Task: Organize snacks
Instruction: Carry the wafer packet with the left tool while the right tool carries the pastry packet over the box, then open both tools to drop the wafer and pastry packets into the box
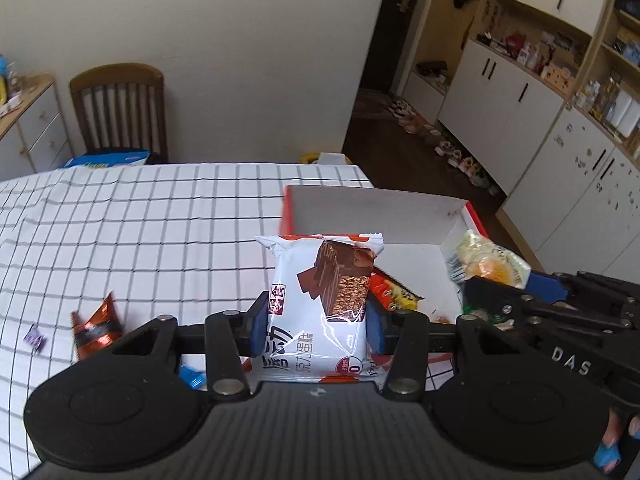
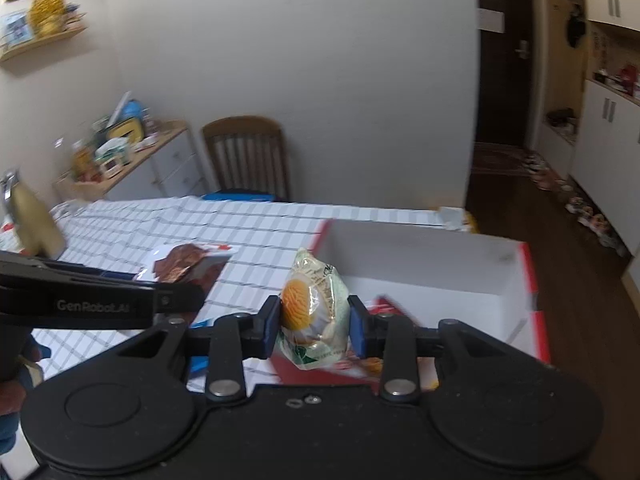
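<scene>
We see a plain cream wall (image 1: 240,40) across the upper frame, wooden chair (image 1: 120,108) upper left, dark wood floor (image 1: 400,152) right of centre, white cabinets (image 1: 500,100) upper right, and a grid-cloth desk (image 1: 140,220) lower left.

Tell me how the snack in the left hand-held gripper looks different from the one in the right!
The white chocolate-cake packet is flat and rectangular; the greenish clear packet is puffy and rounded. The first shows a brown layered cake, the second something yellow-orange. Both are sealed and pinched between blue pads, one in the left hand-held gripper, one in the right hand-held gripper, near the white box.
</scene>
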Tool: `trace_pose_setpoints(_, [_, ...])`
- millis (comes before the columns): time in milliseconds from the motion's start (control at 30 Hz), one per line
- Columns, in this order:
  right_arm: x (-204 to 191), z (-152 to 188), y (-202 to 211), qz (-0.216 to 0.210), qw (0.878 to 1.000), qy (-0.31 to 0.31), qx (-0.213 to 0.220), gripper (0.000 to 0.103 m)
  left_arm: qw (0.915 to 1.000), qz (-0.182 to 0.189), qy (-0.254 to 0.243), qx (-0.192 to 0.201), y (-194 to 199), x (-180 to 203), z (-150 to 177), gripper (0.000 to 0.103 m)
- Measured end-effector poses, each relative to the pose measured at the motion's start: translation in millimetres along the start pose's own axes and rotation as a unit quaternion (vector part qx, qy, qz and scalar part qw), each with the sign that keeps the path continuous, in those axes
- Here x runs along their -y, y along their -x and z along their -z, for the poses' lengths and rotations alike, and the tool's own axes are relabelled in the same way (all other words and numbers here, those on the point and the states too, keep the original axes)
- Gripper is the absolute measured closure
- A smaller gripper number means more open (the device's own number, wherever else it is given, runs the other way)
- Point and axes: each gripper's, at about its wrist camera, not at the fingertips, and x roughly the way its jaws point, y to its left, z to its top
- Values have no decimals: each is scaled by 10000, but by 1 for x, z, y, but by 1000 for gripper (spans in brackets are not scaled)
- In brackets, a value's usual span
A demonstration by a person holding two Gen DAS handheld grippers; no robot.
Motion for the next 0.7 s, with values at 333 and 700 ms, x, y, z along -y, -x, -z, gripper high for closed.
trace_pose_setpoints(333, [71, 8, -15, 528, 9979, -347, -126, 70, 9990, -98, -317, -309, -55, 40, -11, 57])
trace_pose_setpoints(700, [116, 27, -51, 798, 9938, -506, -590, 70, 9960, -280, -476, -703, -113, 59, -10, 57])
